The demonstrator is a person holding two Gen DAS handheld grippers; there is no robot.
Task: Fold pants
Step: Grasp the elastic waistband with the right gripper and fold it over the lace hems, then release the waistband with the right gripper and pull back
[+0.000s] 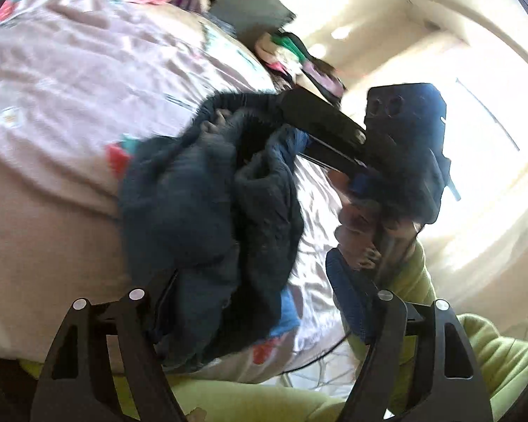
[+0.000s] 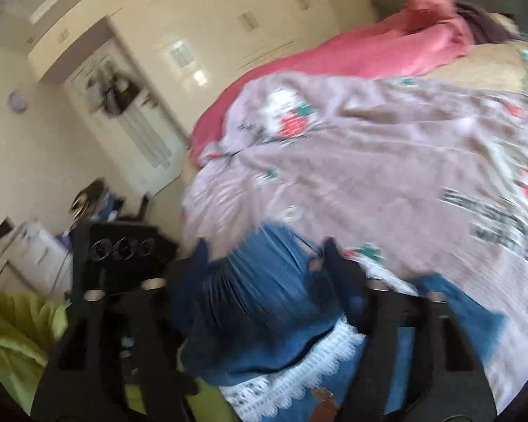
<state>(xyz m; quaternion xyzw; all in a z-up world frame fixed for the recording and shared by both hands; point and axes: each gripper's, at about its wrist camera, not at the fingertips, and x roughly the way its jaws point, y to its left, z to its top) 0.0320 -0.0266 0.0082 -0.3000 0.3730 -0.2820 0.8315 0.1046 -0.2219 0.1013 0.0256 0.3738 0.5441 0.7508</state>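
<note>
The dark blue pants (image 1: 211, 218) hang bunched between both grippers above the bed's patterned sheet (image 1: 70, 70). My left gripper (image 1: 260, 288) has its fingers wide apart, with cloth draped over the left finger (image 1: 162, 299). The right gripper (image 1: 288, 105) reaches in from the right in the left wrist view, its fingers closed on the pants' elastic waistband (image 1: 239, 100). In the right wrist view the pants (image 2: 264, 292), with white lace trim (image 2: 299, 372), fill the space between the fingers of the right gripper (image 2: 264, 256). The view is blurred.
A pink blanket (image 2: 352, 52) lies at the far side of the bed. Clothes (image 1: 292, 52) are heaped at the bed's edge. My green sleeve (image 1: 475, 344) is at the lower right. A door (image 2: 130, 112) and cluttered floor (image 2: 98, 204) are to the left.
</note>
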